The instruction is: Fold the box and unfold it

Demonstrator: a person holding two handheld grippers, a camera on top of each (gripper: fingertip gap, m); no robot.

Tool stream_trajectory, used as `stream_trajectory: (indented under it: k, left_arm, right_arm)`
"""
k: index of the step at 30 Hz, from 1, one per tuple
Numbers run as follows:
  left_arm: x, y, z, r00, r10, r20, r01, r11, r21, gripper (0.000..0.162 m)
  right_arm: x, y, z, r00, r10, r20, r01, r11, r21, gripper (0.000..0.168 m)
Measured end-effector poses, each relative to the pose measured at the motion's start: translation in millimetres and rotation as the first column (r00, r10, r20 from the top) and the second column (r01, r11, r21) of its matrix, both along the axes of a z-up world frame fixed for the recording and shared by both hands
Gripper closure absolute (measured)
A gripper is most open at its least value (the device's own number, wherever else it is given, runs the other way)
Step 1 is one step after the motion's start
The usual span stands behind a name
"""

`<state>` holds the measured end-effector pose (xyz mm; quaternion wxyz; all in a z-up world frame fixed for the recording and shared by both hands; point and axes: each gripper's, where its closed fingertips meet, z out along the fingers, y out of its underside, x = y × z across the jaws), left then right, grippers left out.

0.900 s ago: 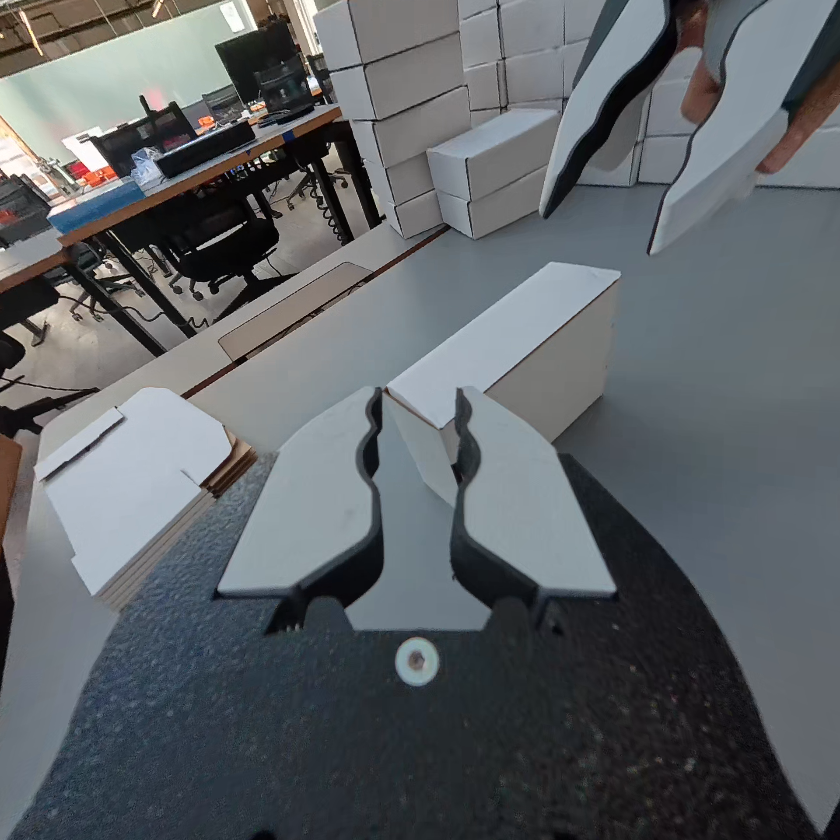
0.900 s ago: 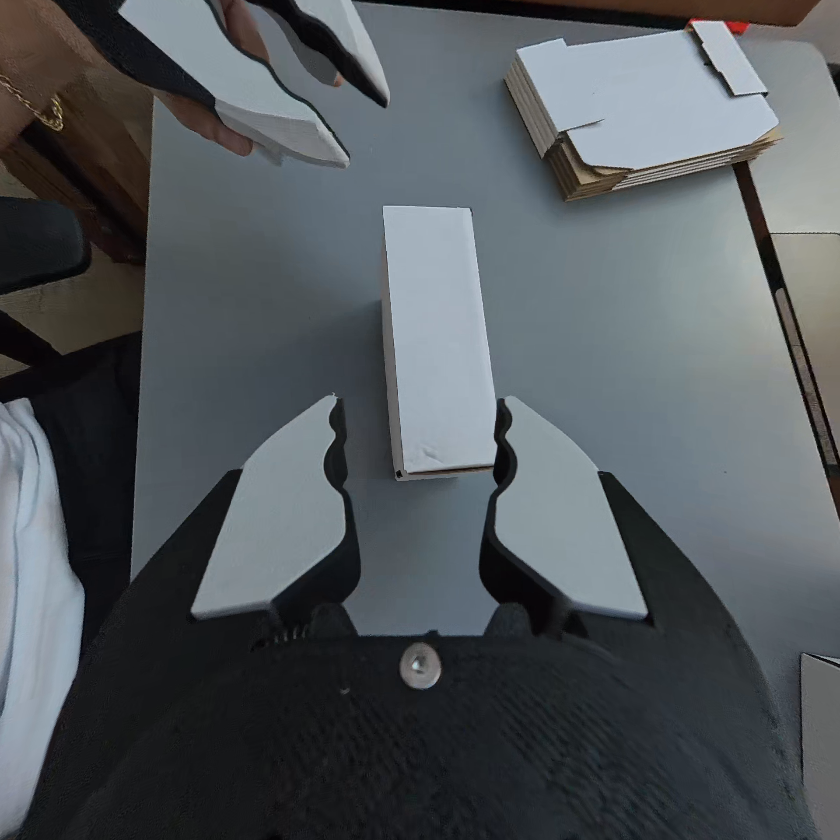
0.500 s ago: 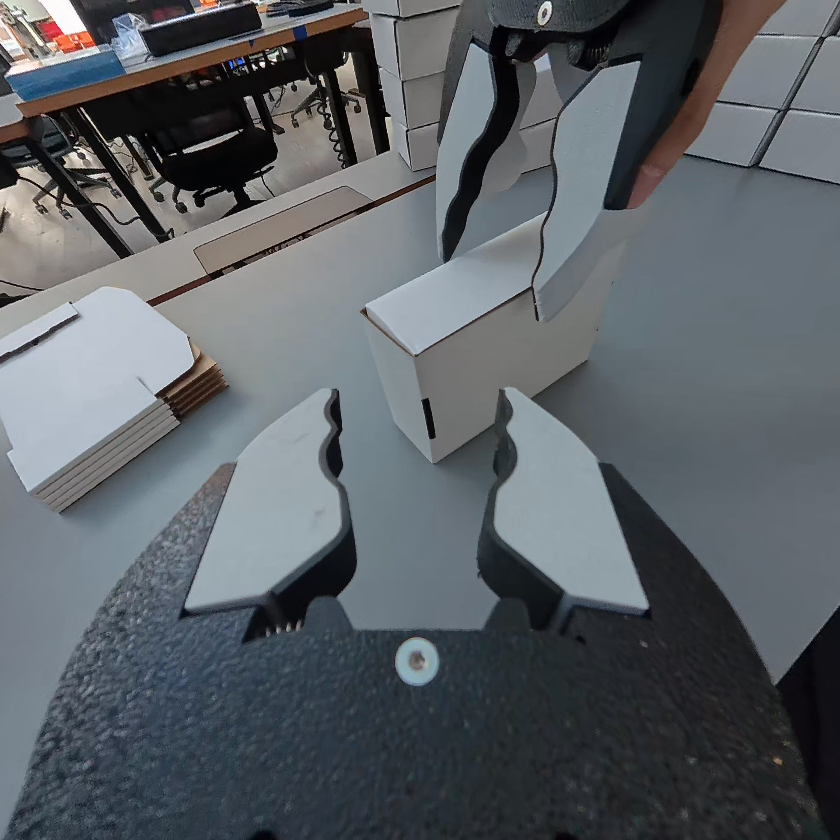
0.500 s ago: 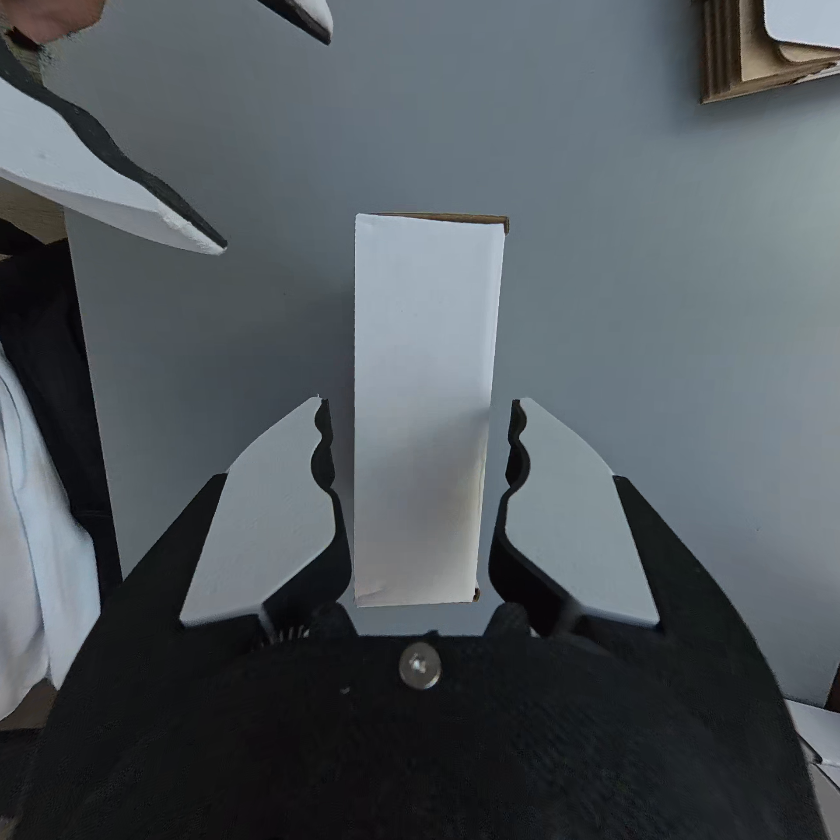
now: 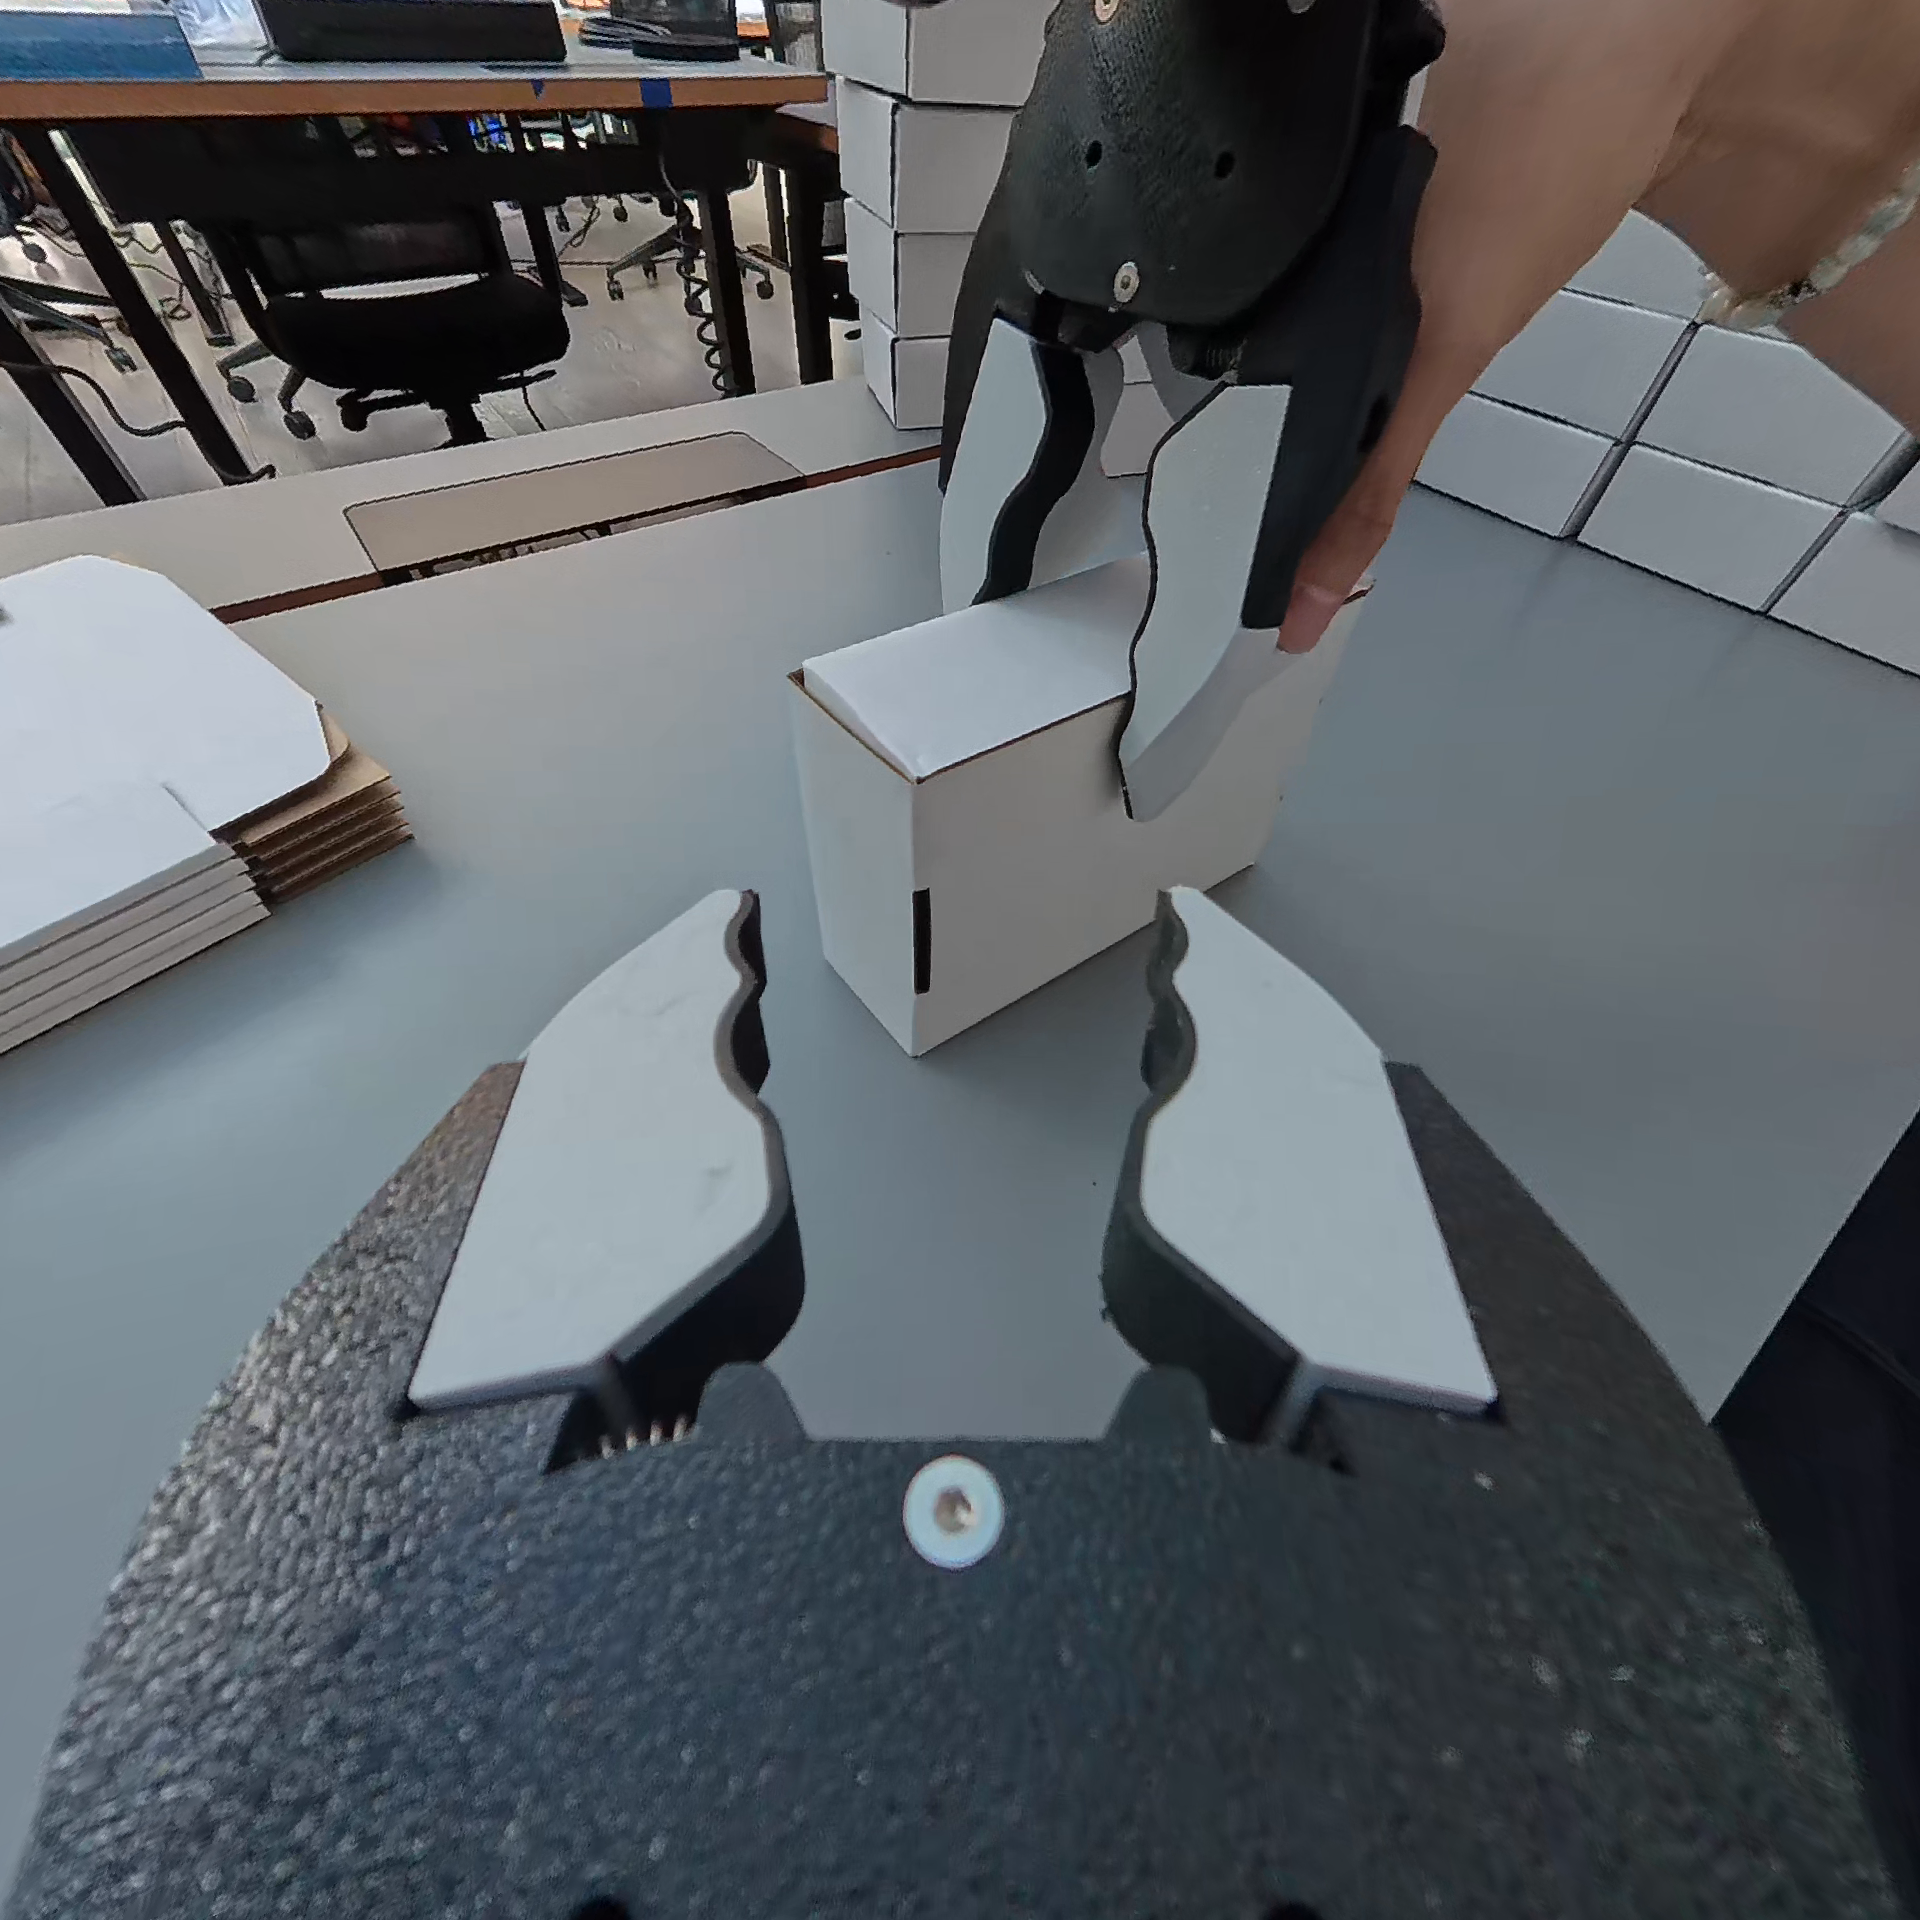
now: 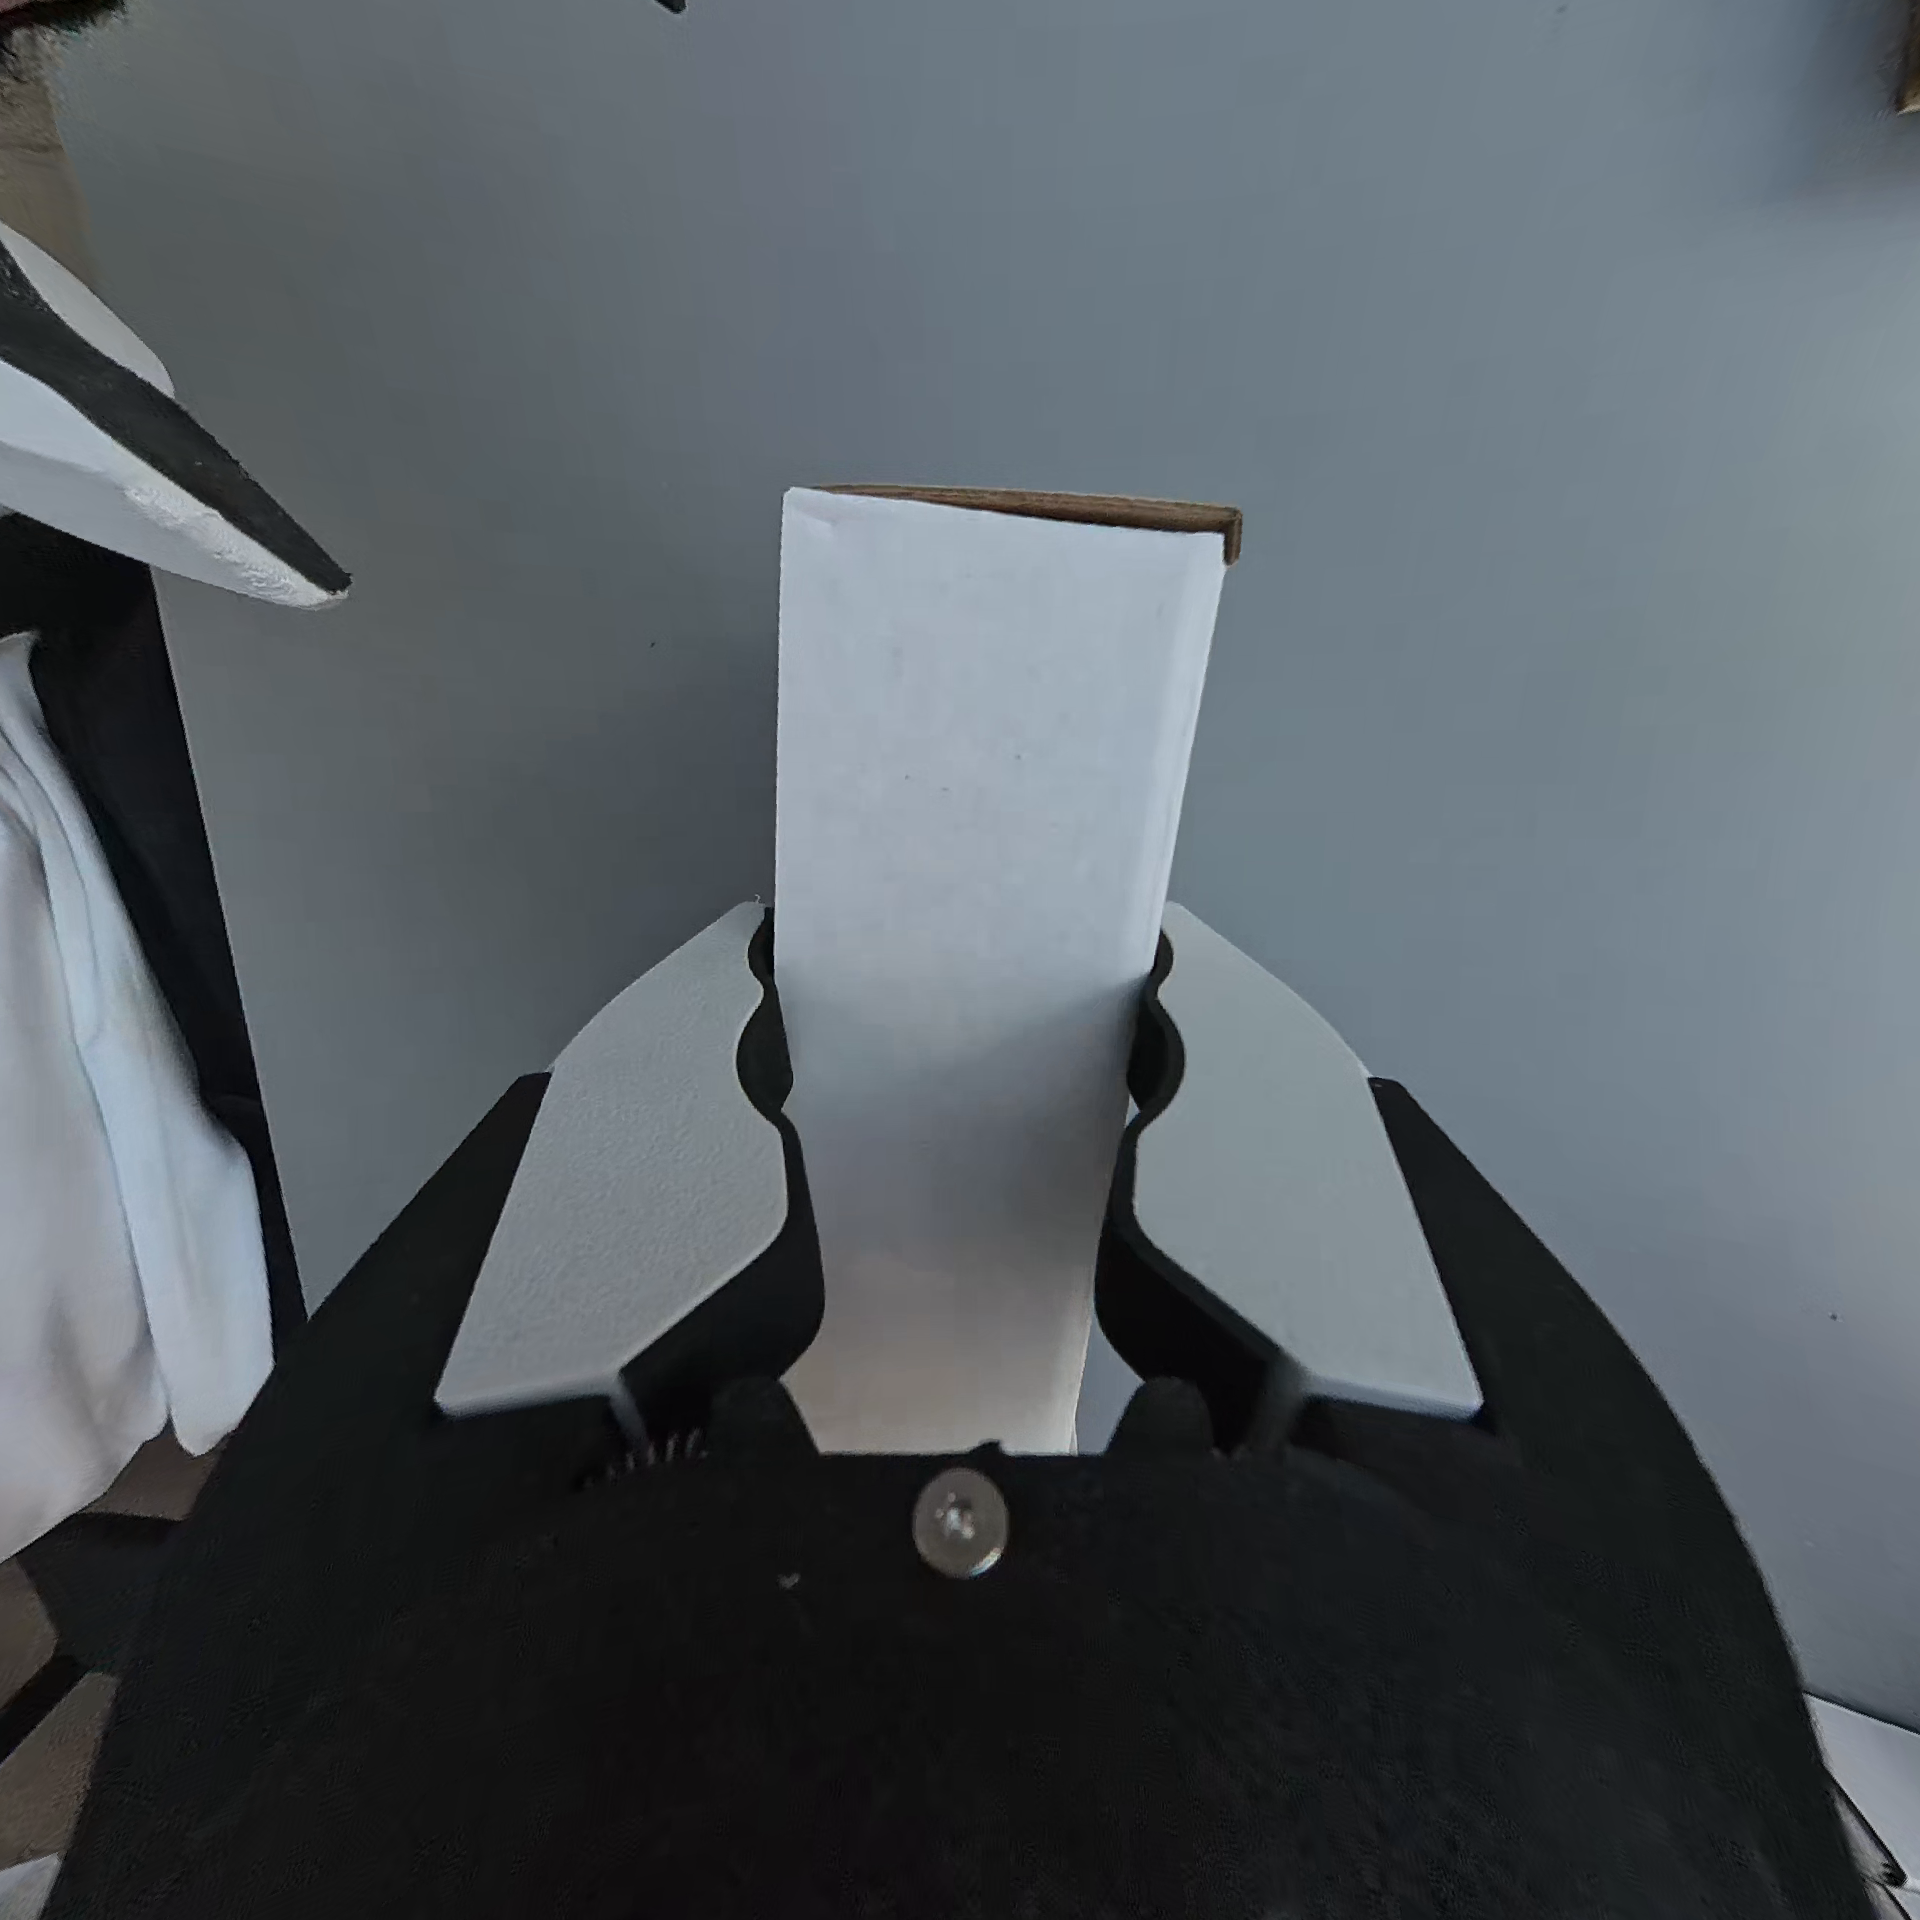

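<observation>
A folded white cardboard box (image 5: 1039,831) stands closed on the grey table (image 5: 1558,883). My left gripper (image 5: 956,902) is open and empty, low over the table just in front of the box's near end. My right gripper (image 5: 1060,701) comes down from above and straddles the box's far half, one finger on each long side. In the right wrist view the box (image 6: 987,779) sits between the right gripper's (image 6: 961,914) fingers, and both touch its sides. A left gripper finger (image 6: 156,488) shows at the left edge of that view.
A stack of flat cardboard blanks (image 5: 125,769) lies on the table to the left. Stacks of finished white boxes (image 5: 914,156) stand at the table's back and along the right (image 5: 1714,416). Desks and office chairs (image 5: 395,312) stand beyond the table edge.
My right gripper came down over the box and closed its fingers against the sides. My left gripper opened wider and pulled back from the box's near end.
</observation>
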<state>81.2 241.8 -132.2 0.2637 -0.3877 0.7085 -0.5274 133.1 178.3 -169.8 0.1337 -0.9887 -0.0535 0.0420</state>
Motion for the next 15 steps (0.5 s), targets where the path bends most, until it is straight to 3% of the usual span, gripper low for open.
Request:
stream_trajectory:
  k: [4, 9, 11, 15]
  left_arm:
    - [-1, -2, -1, 1.000, -0.008, 0.001, 0.008, 1.000, -0.019, 0.096]
    - [-4, -6, -9, 1.000, -0.027, -0.012, 0.027, 1.000, 0.007, 0.098]
    - [-5, -5, -12, 1.000, -0.024, -0.012, 0.025, 0.999, 0.035, 0.098]
    - [-2, -8, -16, 0.999, -0.029, -0.026, 0.029, 0.999, 0.031, 0.098]
  right_arm:
    - [5, -8, 5, 0.998, 0.027, 0.053, -0.027, 1.000, 0.006, 0.104]
    - [57, -51, 57, 0.927, -0.042, 0.373, 0.005, 0.995, 0.099, 0.104]
    - [90, -89, 87, 0.834, -0.108, 0.542, 0.053, 0.992, 0.117, 0.104]
    - [162, -189, 147, 0.514, -0.161, 0.843, 0.157, 0.983, 0.092, 0.104]
